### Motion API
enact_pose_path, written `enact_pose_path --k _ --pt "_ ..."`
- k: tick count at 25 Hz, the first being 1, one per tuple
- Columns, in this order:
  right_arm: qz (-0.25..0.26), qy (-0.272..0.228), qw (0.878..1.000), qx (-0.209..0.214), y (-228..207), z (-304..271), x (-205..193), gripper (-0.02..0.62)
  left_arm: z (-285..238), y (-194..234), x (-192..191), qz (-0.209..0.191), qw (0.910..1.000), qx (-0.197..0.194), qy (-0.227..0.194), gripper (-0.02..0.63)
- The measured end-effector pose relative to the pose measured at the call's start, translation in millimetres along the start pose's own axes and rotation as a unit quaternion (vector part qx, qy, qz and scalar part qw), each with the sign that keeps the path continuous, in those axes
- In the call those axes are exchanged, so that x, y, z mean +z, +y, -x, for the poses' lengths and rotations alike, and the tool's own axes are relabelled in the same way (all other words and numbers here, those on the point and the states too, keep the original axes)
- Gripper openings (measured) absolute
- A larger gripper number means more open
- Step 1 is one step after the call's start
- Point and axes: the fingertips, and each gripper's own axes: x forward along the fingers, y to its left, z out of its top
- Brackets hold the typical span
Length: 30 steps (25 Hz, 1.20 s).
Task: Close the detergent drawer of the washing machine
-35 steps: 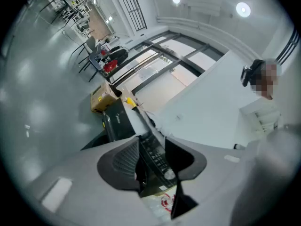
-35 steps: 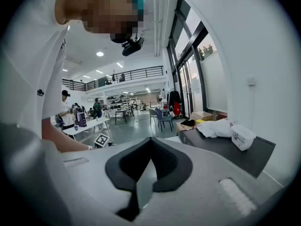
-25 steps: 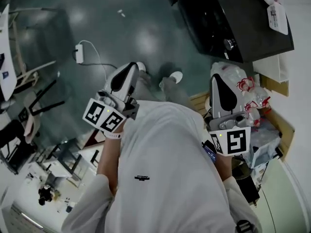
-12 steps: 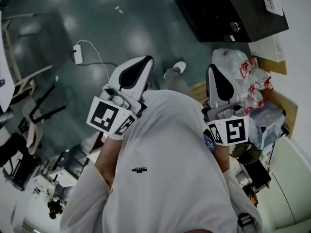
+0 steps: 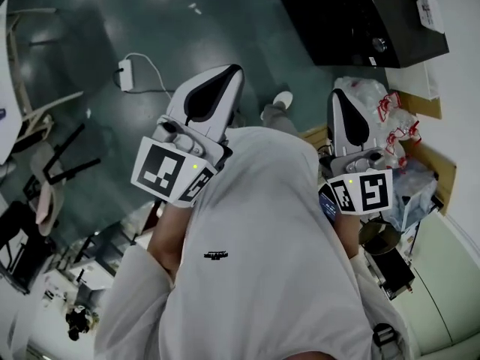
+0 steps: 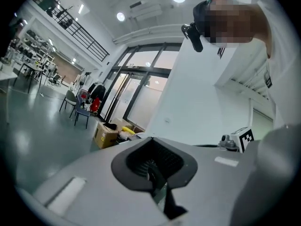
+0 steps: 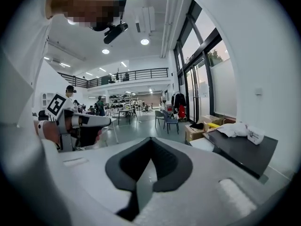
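From the head view the person's white shirt (image 5: 255, 261) fills the lower middle, with both arms raised in front of it. The left gripper (image 5: 219, 87) stands at about 11 o'clock from the picture's centre, its nose aimed toward 1 o'clock. The right gripper (image 5: 347, 115) stands at about 2 o'clock, nose toward 12. Each gripper's own view shows its dark pads pressed together along a thin seam with nothing between them, so both claws are closed and empty. The black washing machine (image 5: 352, 17) lies at 1 o'clock near the top edge, well apart from both grippers, with a round knob (image 5: 379, 44) on its face. Its detergent drawer cannot be made out from this angle. Just beside the right gripper, at 3 o'clock of it, sits a heap of clear plastic bags (image 5: 379, 107) with red ties. A white shoe (image 5: 283, 100) shows on the floor between the two grippers. At 10 o'clock a white power adapter (image 5: 125, 75) lies on the dark green floor (image 5: 90, 21) with its cable curling away.
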Motion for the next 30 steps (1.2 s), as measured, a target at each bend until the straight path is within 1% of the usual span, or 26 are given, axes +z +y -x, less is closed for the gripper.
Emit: enact_pose_path --k 5,9,13,18,21,24,27,30 --pt "-0.009 -0.023 1.0 -0.005 10.3 -24.9 16.7 -0.005 17.3 21.7 7.8 0.004 0.9997 0.021 -0.006 0.012" --pt "-0.012 -0.01 1.0 0.022 22.8 -44.7 15.0 -0.005 21.8 42.9 6.3 0.02 0.9988 0.044 -0.002 0.012" --pt "-0.018 -0.005 0.999 0.048 17.5 -70.1 16.3 -0.006 11.4 57.4 11.1 0.025 0.9981 0.056 -0.003 0.012" --pt "-0.03 -0.012 0.997 0.067 -8.2 -110.8 23.2 -0.006 -20.5 78.5 24.6 0.024 0.9968 0.076 -0.003 0.012" --pt "-0.041 -0.02 0.996 0.072 -26.9 -135.2 33.4 -0.006 -45.8 86.4 38.6 0.015 0.9969 0.077 -0.001 0.012" --pt "-0.039 -0.026 0.996 0.077 -41.9 -156.8 43.3 -0.006 -69.4 98.4 48.8 0.01 0.9968 0.079 -0.001 0.013" --pt "-0.044 -0.03 0.996 0.073 -62.4 -172.4 48.2 -0.006 -93.8 106.7 54.2 0.007 0.9968 0.08 0.004 0.012" --pt "-0.05 -0.034 0.996 0.063 -91.8 -186.5 51.0 -0.006 -124.2 111.1 60.5 -0.002 0.9971 0.075 0.007 0.012"
